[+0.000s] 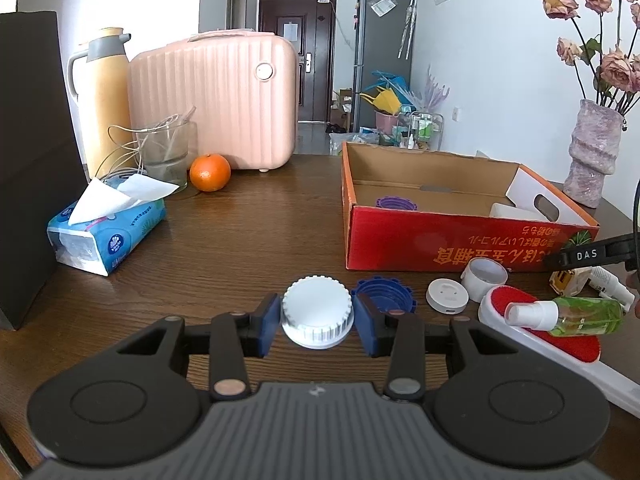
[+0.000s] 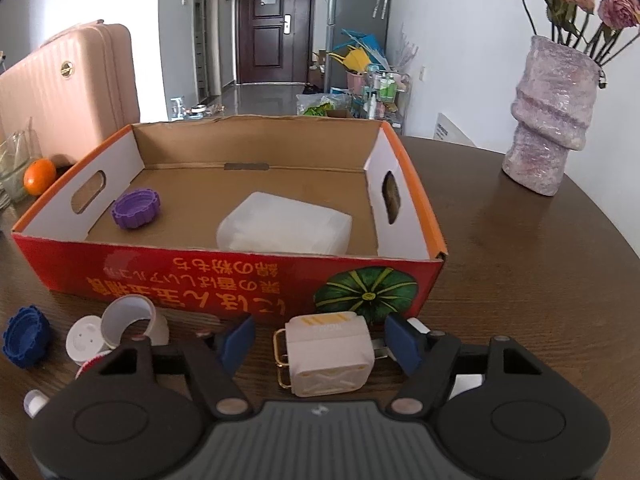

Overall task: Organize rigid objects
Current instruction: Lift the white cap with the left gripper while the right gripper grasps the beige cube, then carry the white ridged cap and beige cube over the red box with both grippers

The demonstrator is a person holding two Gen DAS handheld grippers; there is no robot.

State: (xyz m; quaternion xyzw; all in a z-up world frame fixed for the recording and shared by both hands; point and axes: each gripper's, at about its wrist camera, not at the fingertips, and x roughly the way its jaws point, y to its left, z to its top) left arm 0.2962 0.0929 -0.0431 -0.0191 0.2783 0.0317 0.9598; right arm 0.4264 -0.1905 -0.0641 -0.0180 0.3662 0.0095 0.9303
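Left fingers: the blue pads (image 1: 269, 326) of the left gripper (image 1: 318, 322) squeeze the white ribbed cap (image 1: 318, 312) from both sides, so the cap is clamped tight.
Right fingers: the blue pads (image 2: 236, 338) of the right gripper (image 2: 320, 346) stand apart, one on each side of the white plug adapter (image 2: 328, 354). There is a gap on the left side; on the right the pad is near the metal prongs, and touching cannot be told.
Where the cap is: low over the brown table (image 1: 248, 232), just beside the dark blue cap (image 1: 384, 292).
Where the adapter is: flat on the table, just in front of the red cardboard box (image 2: 224, 276).
In the box already: a purple cap (image 2: 136, 208) and a white block (image 2: 284, 224).
Step in hand: the right gripper looks set to grab the adapter; the left one looks ready to carry its cap to the box.
How to do it well: the right pads should close on the flat sides of the adapter, not on the prongs or the gold loop, so it does not twist.
Watch out: the box wall is tall, so each thing must go up and over it first.
Still waiting: the round white disc (image 1: 447, 297), the white tube ring (image 1: 484, 278) and the green spray bottle (image 1: 576, 316).
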